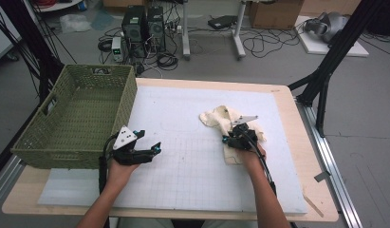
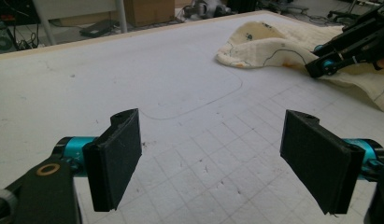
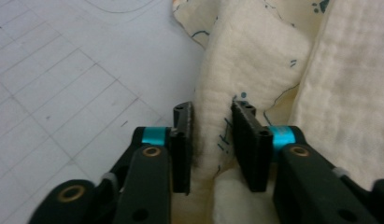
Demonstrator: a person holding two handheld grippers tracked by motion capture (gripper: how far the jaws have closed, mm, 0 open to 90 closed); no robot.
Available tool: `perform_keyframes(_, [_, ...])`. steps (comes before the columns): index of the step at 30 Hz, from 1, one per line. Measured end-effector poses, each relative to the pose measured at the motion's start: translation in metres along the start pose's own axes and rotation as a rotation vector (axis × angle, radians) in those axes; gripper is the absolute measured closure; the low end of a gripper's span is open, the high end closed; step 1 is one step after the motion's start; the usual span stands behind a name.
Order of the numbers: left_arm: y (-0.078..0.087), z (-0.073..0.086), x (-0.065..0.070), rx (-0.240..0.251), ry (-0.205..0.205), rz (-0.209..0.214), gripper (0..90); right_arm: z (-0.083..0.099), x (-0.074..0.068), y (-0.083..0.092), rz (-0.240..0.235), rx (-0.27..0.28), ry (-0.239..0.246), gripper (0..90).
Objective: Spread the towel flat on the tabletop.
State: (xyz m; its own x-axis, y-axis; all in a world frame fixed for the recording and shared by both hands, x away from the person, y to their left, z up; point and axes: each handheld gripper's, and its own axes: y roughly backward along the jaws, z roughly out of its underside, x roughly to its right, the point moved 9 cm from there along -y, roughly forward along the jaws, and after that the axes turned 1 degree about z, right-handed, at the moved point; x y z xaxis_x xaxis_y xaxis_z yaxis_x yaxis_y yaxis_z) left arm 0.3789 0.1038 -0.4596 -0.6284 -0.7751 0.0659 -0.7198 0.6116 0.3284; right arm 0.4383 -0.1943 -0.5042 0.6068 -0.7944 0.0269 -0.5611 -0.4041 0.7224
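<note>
A crumpled cream cloth (image 1: 212,116) with dark stitched marks lies on the right half of the white gridded mat (image 1: 183,156). My right gripper (image 1: 232,136) sits on its near part. In the right gripper view the two jaws (image 3: 210,140) pinch a raised fold of the cloth (image 3: 255,60), with both pads against the fabric. My left gripper (image 1: 149,141) hovers over the mat's left side, well apart from the cloth, jaws wide with nothing between them (image 2: 213,158). The left gripper view also shows the cloth (image 2: 264,46) and the right gripper (image 2: 326,63) far off.
A green woven basket (image 1: 128,97) stands at the table's left edge, just behind the left gripper. Bare mat lies between the two grippers. Beyond the wooden table edge (image 1: 287,95) are floor cables, computer cases and black stand legs.
</note>
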Motion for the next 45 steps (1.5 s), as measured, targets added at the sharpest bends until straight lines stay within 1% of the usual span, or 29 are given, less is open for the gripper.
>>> perform_keyframes(1, [0.000, 0.000, 0.000, 0.000, -0.001, -0.001, 20.9, 0.000, -0.001, 0.001, -0.009, -0.001, 0.005, 79.3])
perform_keyframes(2, [0.000, 0.000, 0.000, 0.000, -0.002, -0.002, 21.0, 0.001, -0.003, 0.001, -0.021, 0.001, 0.006, 81.0])
perform_keyframes(5, [0.000, 0.000, -0.001, -0.002, -0.004, -0.003, 21.0, 0.003, -0.017, 0.003, -0.107, 0.016, -0.019, 82.6])
perform_keyframes(7, [0.000, 0.000, -0.001, -0.003, -0.004, -0.005, 21.1, 0.004, -0.028, 0.005, -0.150, 0.024, -0.029, 82.4])
perform_keyframes(9, [0.000, 0.000, -0.002, -0.003, -0.004, -0.004, 21.1, 0.004, -0.043, 0.006, -0.198, 0.035, -0.037, 82.4])
perform_keyframes(13, [0.001, 0.000, -0.003, 0.000, -0.001, -0.009, 21.2, 0.000, -0.076, 0.004, -0.285, 0.059, -0.017, 82.3])
perform_keyframes(17, [0.001, 0.000, -0.003, -0.001, -0.003, -0.008, 21.2, -0.008, -0.107, 0.003, -0.371, 0.086, -0.012, 82.3])
perform_keyframes(18, [0.001, 0.000, -0.003, -0.001, -0.002, -0.010, 21.2, -0.010, -0.113, 0.004, -0.389, 0.095, -0.011, 82.0])
perform_keyframes(19, [0.002, 0.000, -0.004, 0.000, 0.000, -0.012, 21.2, -0.012, -0.118, 0.004, -0.397, 0.100, -0.005, 81.0])
perform_keyframes(20, [0.002, 0.001, -0.004, -0.001, 0.002, -0.013, 21.2, -0.013, -0.121, 0.004, -0.390, 0.104, 0.015, 77.9])
perform_keyframes(21, [0.002, 0.001, -0.005, -0.002, 0.002, -0.016, 21.2, -0.013, -0.122, 0.004, -0.378, 0.098, 0.025, 71.1])
perform_keyframes(23, [0.003, 0.001, -0.006, -0.003, 0.004, -0.017, 21.3, -0.014, -0.119, 0.007, -0.365, 0.101, 0.032, 63.1])
perform_keyframes(24, [0.003, 0.001, -0.006, -0.002, 0.005, -0.017, 21.3, -0.015, -0.117, 0.010, -0.358, 0.115, 0.026, 58.3])
perform_keyframes(26, [0.003, 0.002, -0.005, -0.004, 0.001, -0.016, 21.3, -0.020, -0.110, 0.017, -0.338, 0.147, 0.023, 53.9])
perform_keyframes(27, [0.002, 0.002, -0.004, -0.005, 0.001, -0.013, 21.3, -0.022, -0.106, 0.022, -0.330, 0.161, 0.028, 53.5])
perform_keyframes(29, [0.001, 0.002, -0.003, -0.007, 0.000, -0.010, 21.3, -0.025, -0.094, 0.029, -0.267, 0.167, 0.058, 52.9])
perform_keyframes(30, [0.001, 0.002, -0.003, -0.009, -0.002, -0.010, 21.3, -0.026, -0.089, 0.031, -0.235, 0.156, 0.075, 52.8])
perform_keyframes(32, [0.000, 0.002, -0.002, -0.008, -0.001, -0.008, 21.3, -0.025, -0.076, 0.030, -0.129, 0.125, 0.139, 51.6])
perform_keyframes(34, [0.000, 0.003, -0.001, -0.011, -0.003, -0.007, 21.3, -0.025, -0.067, 0.028, -0.042, 0.100, 0.187, 48.1])
perform_keyframes(36, [-0.001, 0.003, -0.002, -0.013, -0.003, -0.006, 21.3, -0.027, -0.060, 0.024, 0.018, 0.093, 0.225, 47.9])
perform_keyframes(37, [-0.001, 0.003, -0.001, -0.013, -0.002, -0.005, 21.3, -0.028, -0.057, 0.022, 0.046, 0.086, 0.233, 48.2])
perform_keyframes(39, [-0.001, 0.003, -0.001, -0.012, -0.001, -0.005, 21.3, -0.031, -0.048, 0.018, 0.085, 0.090, 0.226, 49.1])
perform_keyframes(40, [-0.001, 0.003, -0.002, -0.011, -0.001, -0.005, 21.3, -0.032, -0.042, 0.017, 0.110, 0.094, 0.212, 48.8])
perform_keyframes(41, [-0.001, 0.003, -0.002, -0.011, -0.001, -0.005, 21.3, -0.034, -0.037, 0.016, 0.117, 0.101, 0.190, 48.9])
perform_keyframes(42, [-0.001, 0.003, -0.002, -0.011, -0.002, -0.004, 21.3, -0.035, -0.033, 0.015, 0.108, 0.099, 0.170, 49.0])
perform_keyframes(43, [-0.001, 0.003, -0.002, -0.009, 0.003, -0.004, 21.3, -0.035, -0.029, 0.013, 0.109, 0.084, 0.157, 51.6])
perform_keyframes(45, [-0.001, 0.003, -0.002, -0.011, 0.001, -0.002, 21.3, -0.034, -0.025, 0.010, 0.079, 0.060, 0.161, 66.2])
